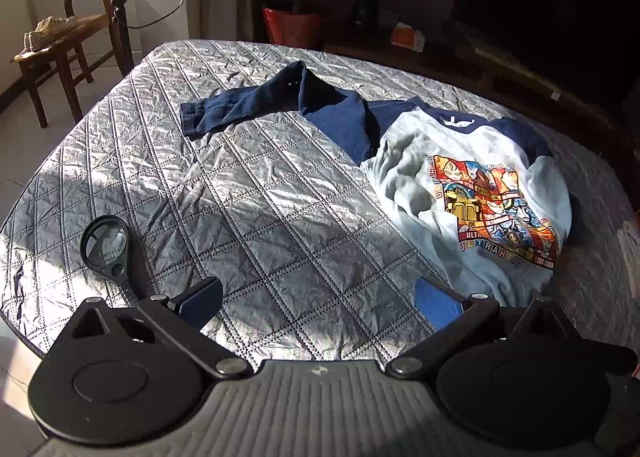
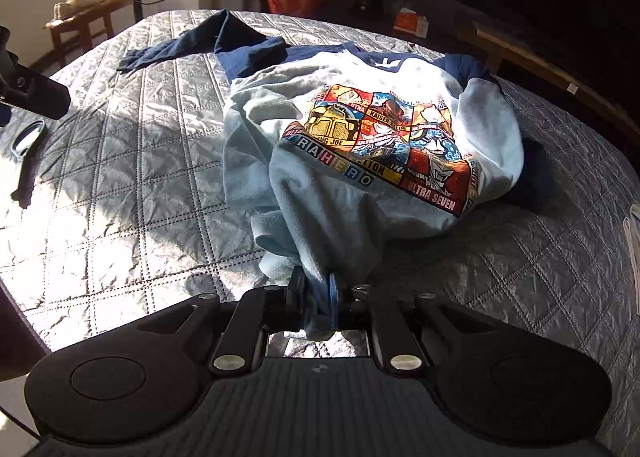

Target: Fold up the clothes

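1. Currently: one shirt (image 2: 372, 145), pale blue with navy sleeves and a colour print, lies rumpled on the quilt (image 1: 248, 193).
2. Right gripper (image 2: 316, 289): jaws pinched narrow on the shirt's near hem.
3. Left gripper (image 1: 320, 301): jaws wide, nothing between, beside the shirt.
4. One magnifier (image 1: 106, 249), well apart from the shirt.

Right gripper (image 2: 316, 297) clamped on bunched hem of shirt (image 2: 360, 161), pale cloth pulled into a taut ridge toward the camera. Rest of shirt crumpled mid-bed, print up, navy sleeve (image 2: 176, 47) stretched toward far left edge of quilt (image 2: 120, 185). Magnifier (image 2: 26, 145) flat near left edge. Part of a dark rig (image 2: 28, 91) poking in above it. Chair (image 2: 86, 19) with shoes beyond far left corner.
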